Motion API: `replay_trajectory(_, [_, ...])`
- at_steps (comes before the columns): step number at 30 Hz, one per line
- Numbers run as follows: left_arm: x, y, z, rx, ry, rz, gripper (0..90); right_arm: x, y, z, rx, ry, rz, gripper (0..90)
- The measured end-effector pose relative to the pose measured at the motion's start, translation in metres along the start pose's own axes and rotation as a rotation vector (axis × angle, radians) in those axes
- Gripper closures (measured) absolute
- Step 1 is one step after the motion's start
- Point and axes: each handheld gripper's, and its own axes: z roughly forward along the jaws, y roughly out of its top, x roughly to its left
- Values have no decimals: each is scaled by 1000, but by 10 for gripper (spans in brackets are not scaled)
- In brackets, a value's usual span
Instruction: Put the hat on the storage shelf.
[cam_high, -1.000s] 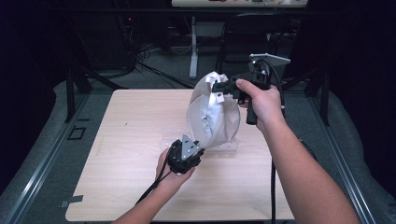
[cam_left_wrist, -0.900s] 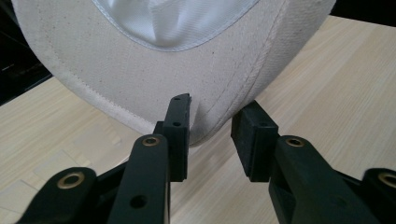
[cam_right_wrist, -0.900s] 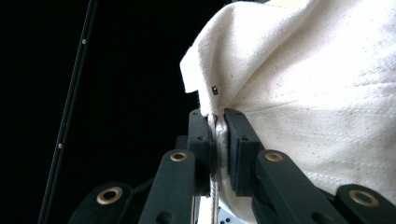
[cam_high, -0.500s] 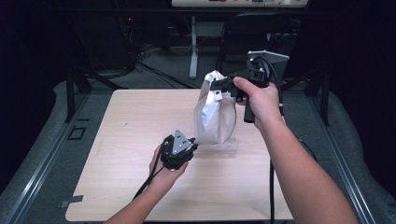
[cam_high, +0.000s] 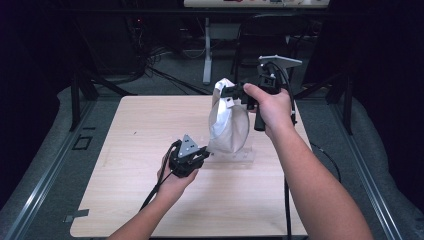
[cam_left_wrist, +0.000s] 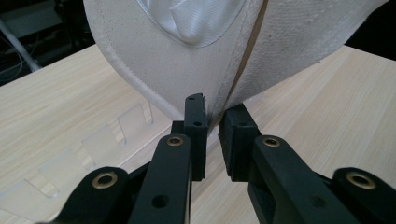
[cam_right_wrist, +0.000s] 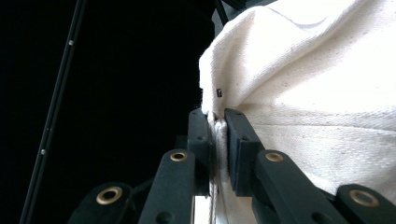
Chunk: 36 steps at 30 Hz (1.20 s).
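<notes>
While both tongs pinch it, woven cloth bag (cam_high: 228, 122) sags.

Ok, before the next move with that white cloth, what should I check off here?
1. Right claw clamped on the top edge of the white cloth: ok.
2. Cloth's lower hem sits between the pads of the left claw, whose jaws have just been closing: ok.
3. Left pads actually pressing the hem: cannot tell; a narrow gap shows below it.
4. Cloth lifted free of the clear stand on the table: cannot tell.
</notes>
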Motion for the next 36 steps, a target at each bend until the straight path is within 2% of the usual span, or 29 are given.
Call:
replay_trajectory(3, [2,-3,5,3,-16,-13,821,-1,0,3,1,-16,-1,819])
replay_trajectory(14, [5,-14,20,22,2,-39,818,-12,-2,15,26,-25,8,818])
replay_trajectory(19, [6,-19,25,18,-3,-62,816,-15,-3,19,34,-26,14,818])
replay_trajectory(26, [4,-22,23,20,26,-81,831,-14,-5,27,52,-13,14,819])
replay_trajectory(31, [-2,-26,21,13,66,-86,845,-12,-7,33,71,-4,5,818])
replay_trajectory(36, [-2,-27,23,18,51,-111,844,-12,-8,35,80,-4,6,818])
